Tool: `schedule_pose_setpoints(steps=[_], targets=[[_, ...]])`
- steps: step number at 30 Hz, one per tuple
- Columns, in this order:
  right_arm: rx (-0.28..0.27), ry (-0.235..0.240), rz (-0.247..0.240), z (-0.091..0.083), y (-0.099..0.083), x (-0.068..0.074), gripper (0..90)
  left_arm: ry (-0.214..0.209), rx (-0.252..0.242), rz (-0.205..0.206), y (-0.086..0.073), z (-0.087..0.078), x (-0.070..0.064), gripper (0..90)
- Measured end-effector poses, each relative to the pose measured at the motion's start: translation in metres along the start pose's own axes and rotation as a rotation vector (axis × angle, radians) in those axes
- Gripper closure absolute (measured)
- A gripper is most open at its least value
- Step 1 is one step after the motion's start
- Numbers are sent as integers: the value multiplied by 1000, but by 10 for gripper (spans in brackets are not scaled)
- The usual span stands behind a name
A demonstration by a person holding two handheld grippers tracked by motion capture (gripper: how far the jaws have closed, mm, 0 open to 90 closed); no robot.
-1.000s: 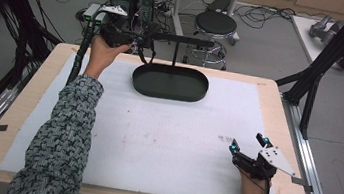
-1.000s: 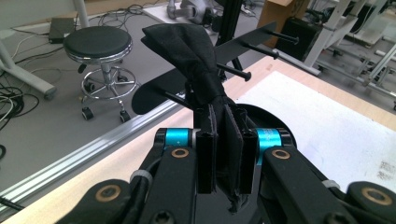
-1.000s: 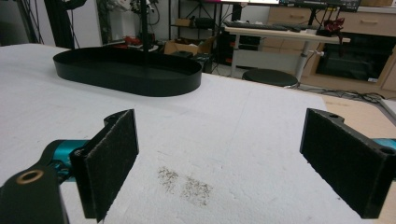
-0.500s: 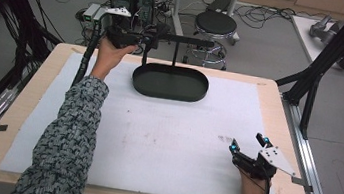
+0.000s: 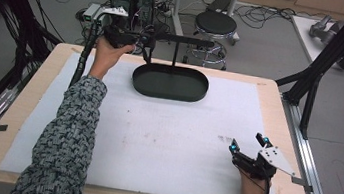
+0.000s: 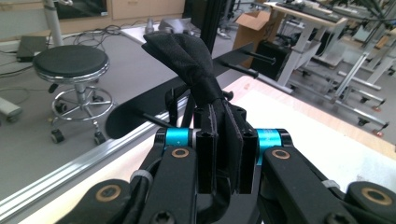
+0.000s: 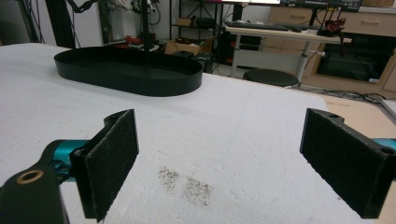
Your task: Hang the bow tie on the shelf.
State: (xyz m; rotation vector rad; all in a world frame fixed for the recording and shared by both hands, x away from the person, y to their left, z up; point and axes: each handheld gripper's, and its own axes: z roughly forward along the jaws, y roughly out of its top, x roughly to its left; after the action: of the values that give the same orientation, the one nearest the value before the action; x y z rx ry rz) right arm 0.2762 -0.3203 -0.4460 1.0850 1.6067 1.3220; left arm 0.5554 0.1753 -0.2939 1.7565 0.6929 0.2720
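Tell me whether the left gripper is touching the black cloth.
Touching. The left gripper view shows the left gripper with its jaws closed on the black cloth: the fabric is pinched between the two pads and bunches out above them, no gap on either side.

High view: overhead, near edge, facing twelve o'clock across the table [image 5: 271, 97]. Gripper views: close, low along the jaws. High and right gripper views share the oval tray [image 5: 170, 82] [image 7: 126, 70].

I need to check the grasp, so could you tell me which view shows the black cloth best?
The left gripper view: the black cloth sits close-up, pinched in the left gripper. In the high view it is a small dark shape.
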Motion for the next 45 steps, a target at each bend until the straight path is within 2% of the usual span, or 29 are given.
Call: schedule_pose_setpoints(steps=[4, 10, 15, 21, 26, 32, 36, 45], targets=[[-1, 0, 0, 0, 0, 0, 107, 30, 14, -2, -3, -5, 4, 826], [1, 0, -4, 0, 0, 0, 107, 46, 16, -8, -13, -10, 11, 822], [1, 0, -4, 0, 0, 0, 107, 61, 28, 12, -18, -9, 12, 819], [1, 0, -5, 0, 0, 0, 107, 83, 29, 45, -23, -3, 10, 809], [-1, 0, -9, 0, 0, 0, 107, 96, 57, 59, -26, 2, 9, 797], [0, 1, -7, 0, 0, 0, 107, 111, 66, 71, -26, 5, 7, 766], [0, 0, -7, 0, 0, 0, 106, 105, 64, 74, -27, 4, 6, 752], [2, 0, -10, 0, 0, 0, 107, 113, 55, 88, -26, -1, 4, 660]])
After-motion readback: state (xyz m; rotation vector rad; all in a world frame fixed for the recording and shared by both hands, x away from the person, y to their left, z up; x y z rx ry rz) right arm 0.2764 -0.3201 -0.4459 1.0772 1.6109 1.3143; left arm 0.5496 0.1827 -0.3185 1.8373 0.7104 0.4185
